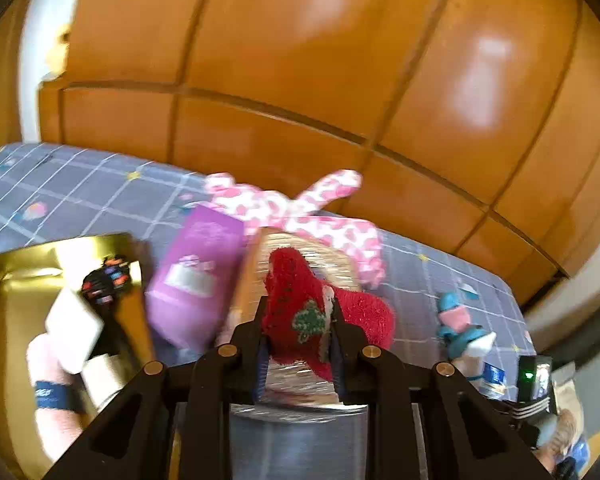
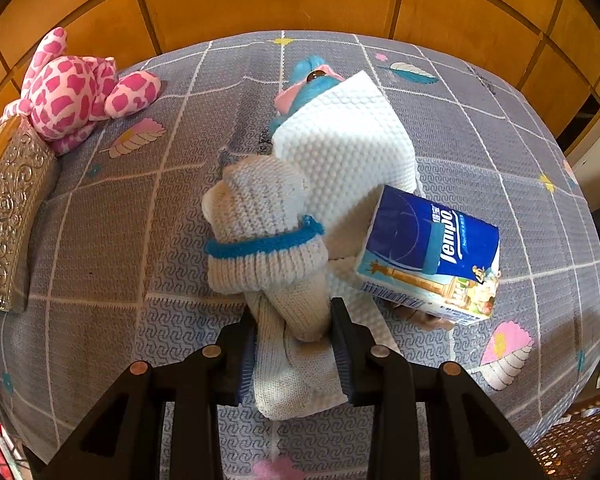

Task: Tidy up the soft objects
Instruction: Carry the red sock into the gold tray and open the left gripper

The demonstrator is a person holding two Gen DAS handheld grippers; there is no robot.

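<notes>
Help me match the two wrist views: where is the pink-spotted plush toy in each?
Left wrist: pink-spotted plush toy at centre, behind the red sock in the gripper.
Right wrist: pink-spotted plush toy at upper left, at the table's far edge.
Shared landmark: silver embossed box, touching the toy.

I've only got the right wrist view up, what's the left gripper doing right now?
Observer: The left gripper is shut on a red fuzzy sock with a green tree on it.
Operator: Anything near it that I can't see?
Observer: Yes, a purple box lies left of the sock, on the tablecloth.
Operator: Anything else over there?
Observer: A gold box sits further left; a dark sock with coloured marks lies over it.
</notes>
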